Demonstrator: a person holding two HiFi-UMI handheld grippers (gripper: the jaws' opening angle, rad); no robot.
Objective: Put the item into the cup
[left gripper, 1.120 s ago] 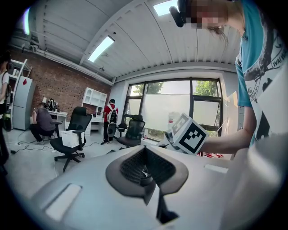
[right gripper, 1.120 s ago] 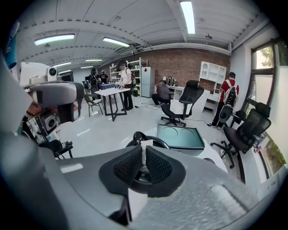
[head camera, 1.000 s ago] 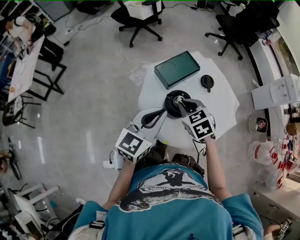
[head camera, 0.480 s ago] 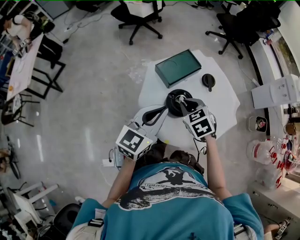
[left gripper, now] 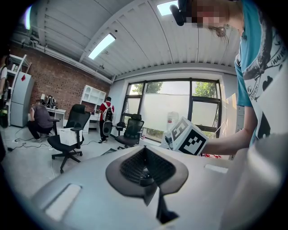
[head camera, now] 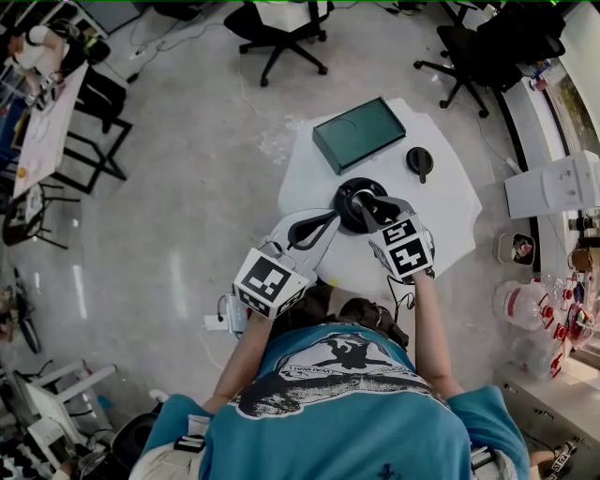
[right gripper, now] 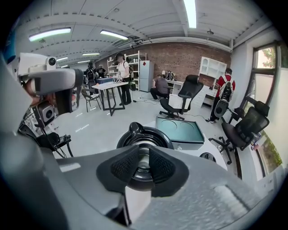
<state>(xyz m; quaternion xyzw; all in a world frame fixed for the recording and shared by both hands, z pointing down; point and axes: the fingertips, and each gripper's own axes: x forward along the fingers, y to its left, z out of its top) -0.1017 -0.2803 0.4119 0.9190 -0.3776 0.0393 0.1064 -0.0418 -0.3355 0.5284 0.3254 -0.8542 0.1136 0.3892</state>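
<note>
A black cup point(head camera: 344, 210) with a pouring lip stands mid-table on the round white table point(head camera: 441, 216). My right gripper point(head camera: 367, 202) hovers directly over its mouth. In the right gripper view the cup point(right gripper: 135, 134) lies just below the right gripper point(right gripper: 144, 168), whose pads stand a narrow gap apart. Pale metal shows in that gap, and I cannot tell whether it is a held item or the cup's inside. My left gripper point(head camera: 325, 223) rests left of the cup, its pads meeting in the left gripper view point(left gripper: 146, 173) with nothing between them.
A green box point(head camera: 358, 134) lies at the table's far side, also in the right gripper view point(right gripper: 180, 129). A black lid point(head camera: 418, 161) sits right of the cup. Office chairs point(head camera: 281, 28) ring the table; a shelf with containers point(head camera: 544, 309) is at right.
Both grippers have barely moved. The pale spot seen at the cup's mouth a second ago is now mostly covered by the right gripper's fingers.
</note>
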